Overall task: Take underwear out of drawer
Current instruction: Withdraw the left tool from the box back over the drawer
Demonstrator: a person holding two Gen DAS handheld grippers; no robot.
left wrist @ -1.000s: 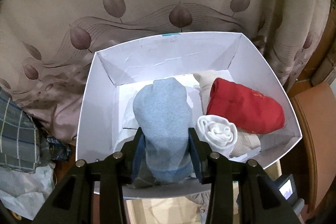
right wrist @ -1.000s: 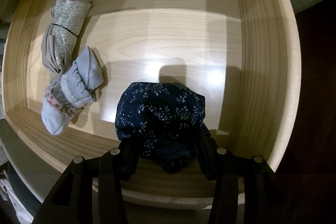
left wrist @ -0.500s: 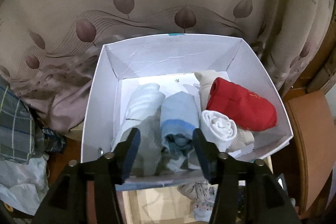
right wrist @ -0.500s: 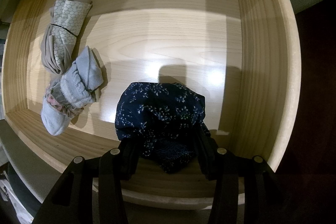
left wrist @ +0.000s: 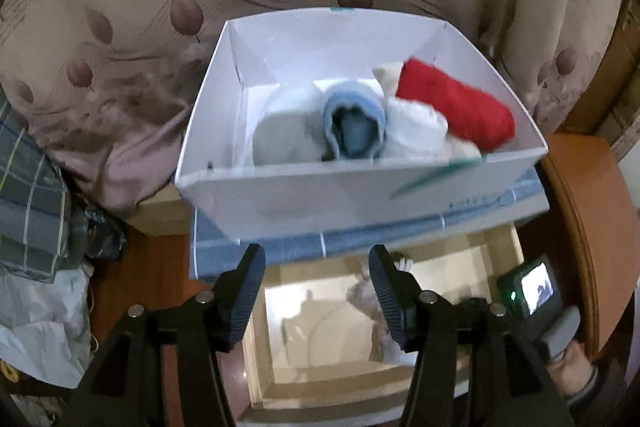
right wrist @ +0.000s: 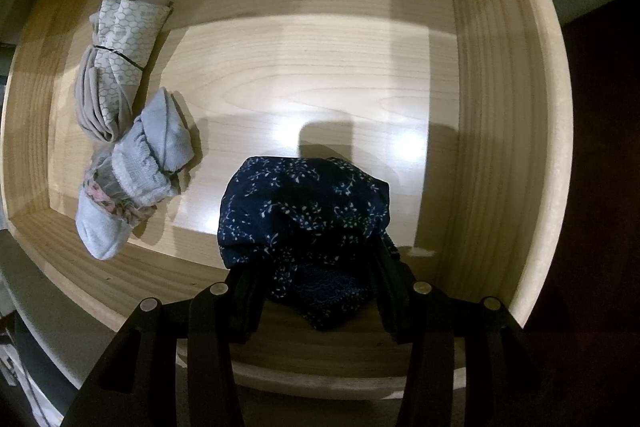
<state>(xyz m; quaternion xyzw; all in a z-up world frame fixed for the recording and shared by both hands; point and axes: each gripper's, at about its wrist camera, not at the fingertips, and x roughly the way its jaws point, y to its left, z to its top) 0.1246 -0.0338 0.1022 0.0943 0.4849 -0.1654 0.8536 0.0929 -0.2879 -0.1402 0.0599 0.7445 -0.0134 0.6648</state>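
Observation:
In the right wrist view, my right gripper (right wrist: 314,267) points down into the wooden drawer (right wrist: 500,147) and is shut on a navy floral underwear bundle (right wrist: 304,203). Two rolled pieces lie at the drawer's left: a grey honeycomb-print roll (right wrist: 116,59) and a pale blue lace roll (right wrist: 148,163). In the left wrist view, my left gripper (left wrist: 316,255) is open and empty, just in front of the white box (left wrist: 288,195). The box holds a light blue roll (left wrist: 354,125), a red roll (left wrist: 460,107), a white roll (left wrist: 416,131) and a greyish roll (left wrist: 288,139).
The white box rests on a blue checked surface (left wrist: 280,247) above the open drawer (left wrist: 320,327). A leaf-patterned cloth (left wrist: 160,7) hangs behind it. Plaid fabric (left wrist: 28,195) and a white bag (left wrist: 40,339) lie left. The other gripper's camera (left wrist: 532,283) and a hand (left wrist: 572,375) show lower right.
My left gripper let go of the light blue roll into the white box, opened, and pulled back out of the box. The right gripper stayed still on the navy bundle.

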